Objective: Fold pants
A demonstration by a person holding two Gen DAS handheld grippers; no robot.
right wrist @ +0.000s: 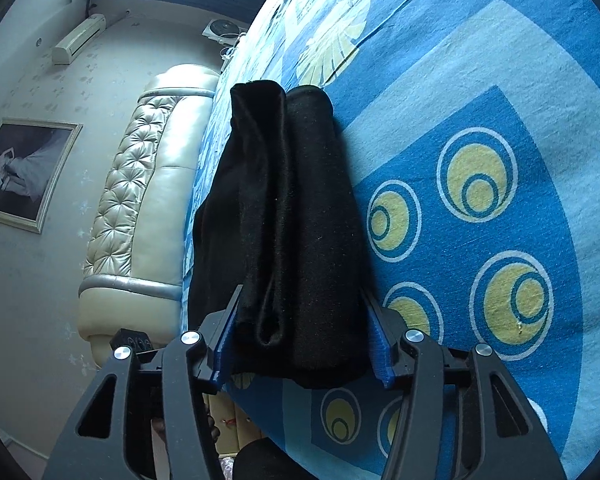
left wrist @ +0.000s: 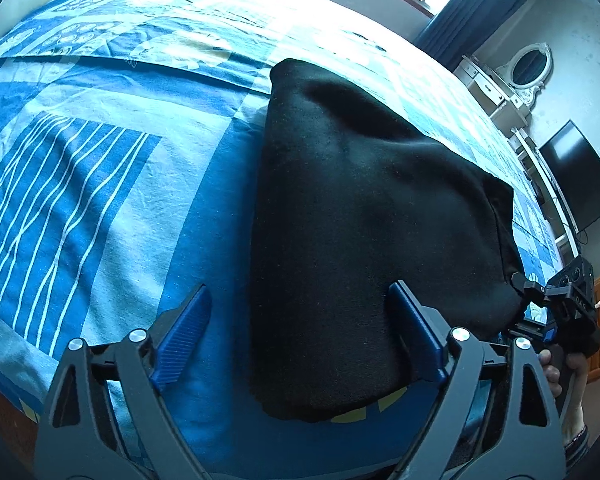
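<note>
Black fabric dominates the left wrist view: the folded pants [left wrist: 364,216] lie as a thick bundle on the blue patterned bedsheet [left wrist: 100,184], close to the bed's near edge. The left gripper [left wrist: 300,336] hangs over that near edge with its jaws spread wide; one blue pad [left wrist: 184,336] sits on bare sheet beside the pants, the other lies against the cloth, and nothing is clamped. At the pants' far right corner the right gripper [left wrist: 540,292] shows, a hand [left wrist: 556,372] on its handle. Beyond the bed stand a white dresser with an oval mirror [left wrist: 530,66] and a dark screen [left wrist: 580,184].

From the right wrist view, the pants [right wrist: 284,208] run away as stacked layers along the bedsheet [right wrist: 480,120]. The right gripper [right wrist: 300,344] has its jaws half open, both blue pads flanking the end of the bundle; whether they press it I cannot tell. A cream tufted headboard [right wrist: 140,184] rises beyond the pants.
</note>
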